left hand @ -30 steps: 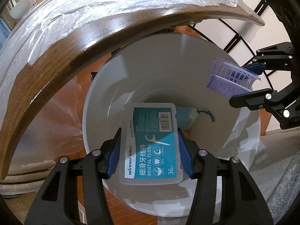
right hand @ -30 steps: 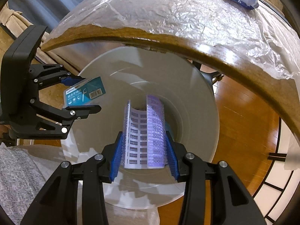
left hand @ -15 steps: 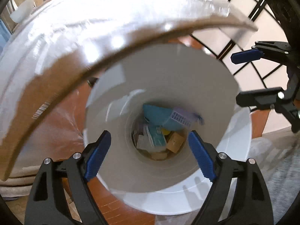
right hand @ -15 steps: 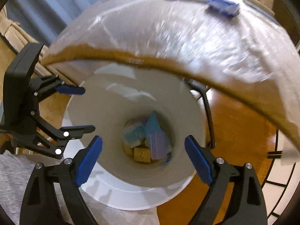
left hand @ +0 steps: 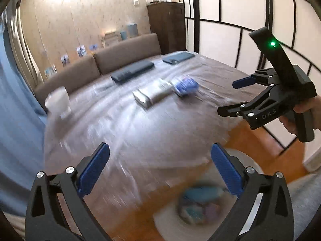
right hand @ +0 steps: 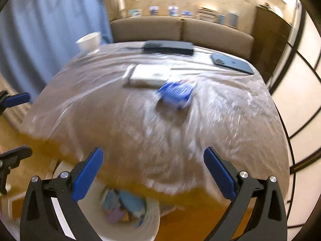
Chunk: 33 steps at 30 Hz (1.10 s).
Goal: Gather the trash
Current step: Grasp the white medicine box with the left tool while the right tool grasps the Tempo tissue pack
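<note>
My left gripper (left hand: 160,160) hangs over the table's near edge, its jaws opening wide with nothing between them. My right gripper (right hand: 153,158) is likewise opening and empty; it also shows at the right of the left wrist view, the right gripper (left hand: 230,96) held by a hand. Below both stands the white bin (left hand: 166,223), bin (right hand: 148,227), with several bits of trash (left hand: 200,200) blurred inside. On the film-covered table lie a blue packet (right hand: 176,92) and a white box (right hand: 148,75), also seen as packet (left hand: 185,85) and box (left hand: 152,94).
A white cup (right hand: 89,40) stands at the table's far left corner. A dark flat case (right hand: 168,45) and a phone (right hand: 231,63) lie at the far edge. A brown sofa (right hand: 180,30) is behind, a paper screen wall (left hand: 230,4) to the right, a blue curtain (right hand: 40,30) to the left.
Both grippers opened and dropped the dental floss box and the purple packet into the bin. Both then rose and tilted up, so the table top has come into view.
</note>
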Each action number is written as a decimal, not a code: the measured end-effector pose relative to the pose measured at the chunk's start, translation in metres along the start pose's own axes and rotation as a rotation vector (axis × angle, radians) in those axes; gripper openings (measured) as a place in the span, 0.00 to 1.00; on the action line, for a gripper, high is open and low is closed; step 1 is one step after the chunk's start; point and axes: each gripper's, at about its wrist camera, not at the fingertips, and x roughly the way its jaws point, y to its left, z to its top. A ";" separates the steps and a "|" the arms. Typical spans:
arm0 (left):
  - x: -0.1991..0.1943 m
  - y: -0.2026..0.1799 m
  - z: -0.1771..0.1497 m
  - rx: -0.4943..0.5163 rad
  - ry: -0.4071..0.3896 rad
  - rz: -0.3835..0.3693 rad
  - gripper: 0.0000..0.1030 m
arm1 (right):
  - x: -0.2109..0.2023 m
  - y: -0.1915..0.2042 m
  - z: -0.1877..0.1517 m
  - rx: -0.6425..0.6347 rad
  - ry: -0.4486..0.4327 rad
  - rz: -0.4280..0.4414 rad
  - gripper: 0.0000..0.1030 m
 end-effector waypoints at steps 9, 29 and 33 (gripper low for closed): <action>0.081 0.041 0.037 0.021 0.062 -0.069 0.99 | 0.066 -0.006 0.051 -0.007 0.019 -0.097 0.96; 0.198 0.041 0.082 0.157 0.174 -0.121 0.98 | 0.100 -0.060 0.066 0.066 0.049 -0.133 0.84; 0.201 0.041 0.084 0.134 0.172 -0.163 0.98 | 0.100 -0.067 0.067 0.097 0.040 -0.099 0.84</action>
